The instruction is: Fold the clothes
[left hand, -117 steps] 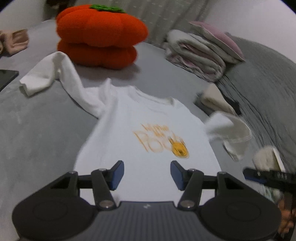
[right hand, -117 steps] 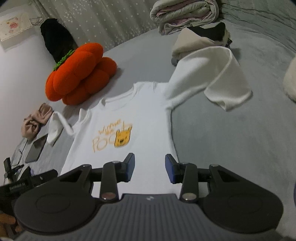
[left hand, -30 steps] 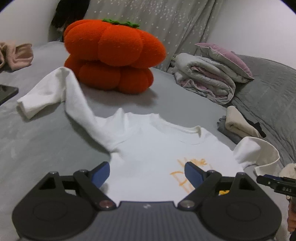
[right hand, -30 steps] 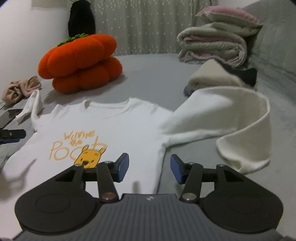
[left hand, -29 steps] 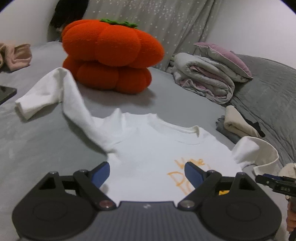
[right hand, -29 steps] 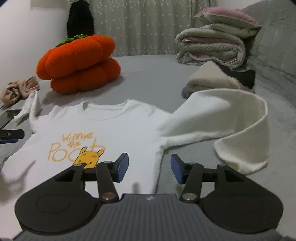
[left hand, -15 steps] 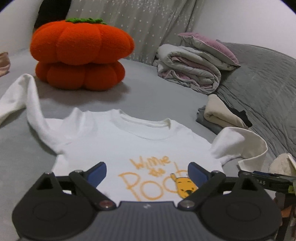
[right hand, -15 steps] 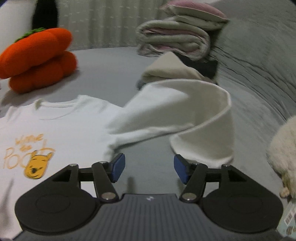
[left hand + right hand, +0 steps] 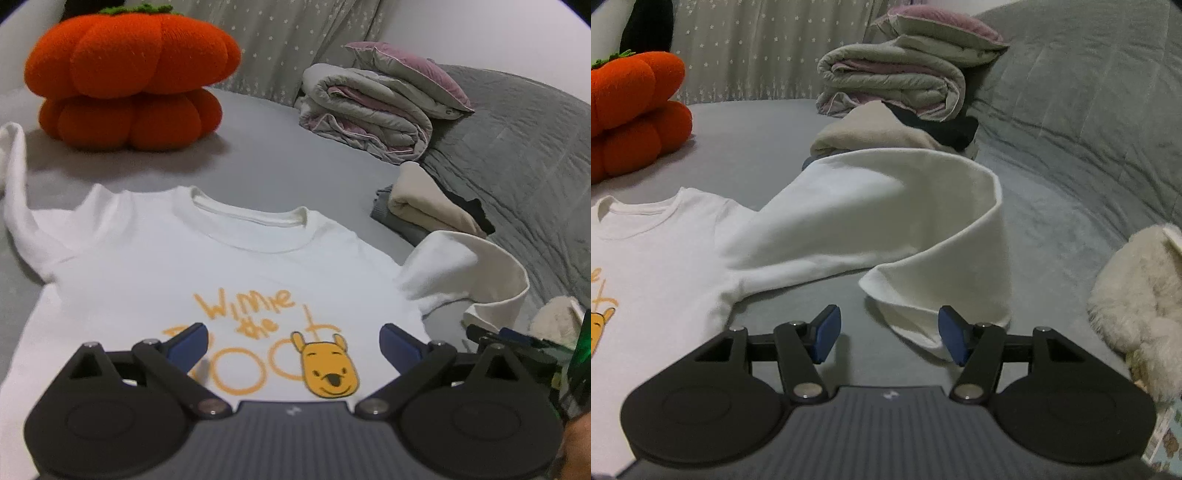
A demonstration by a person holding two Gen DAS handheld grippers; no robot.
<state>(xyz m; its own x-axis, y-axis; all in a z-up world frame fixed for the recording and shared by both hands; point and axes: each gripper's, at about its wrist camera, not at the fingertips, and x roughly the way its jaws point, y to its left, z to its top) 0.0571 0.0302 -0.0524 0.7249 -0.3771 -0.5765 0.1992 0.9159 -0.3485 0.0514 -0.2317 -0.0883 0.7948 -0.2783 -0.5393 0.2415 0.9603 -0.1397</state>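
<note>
A white long-sleeved shirt (image 9: 258,266) with an orange bear print lies face up on the grey bed. My left gripper (image 9: 293,334) hovers over the print near the chest; its jaws are opening wide and hold nothing. The shirt's left sleeve (image 9: 18,206) trails off to the left. Its right sleeve (image 9: 886,206) arches up and doubles back, so the cuff (image 9: 923,314) rests on the bed. My right gripper (image 9: 888,319) is open just in front of that cuff. The cuff edge sits by the right fingertip, not pinched.
An orange pumpkin cushion (image 9: 129,81) stands behind the shirt's left shoulder. A folded quilt stack (image 9: 373,110) and a folded beige garment (image 9: 428,203) lie beyond the right sleeve. A white plush toy (image 9: 1137,288) sits at the right, on the grey quilted cover (image 9: 1089,129).
The left gripper slid right, from the left shoulder to over the print, and its jaws spread wider. The right gripper swung right, from the print to the looped sleeve cuff, opening slightly.
</note>
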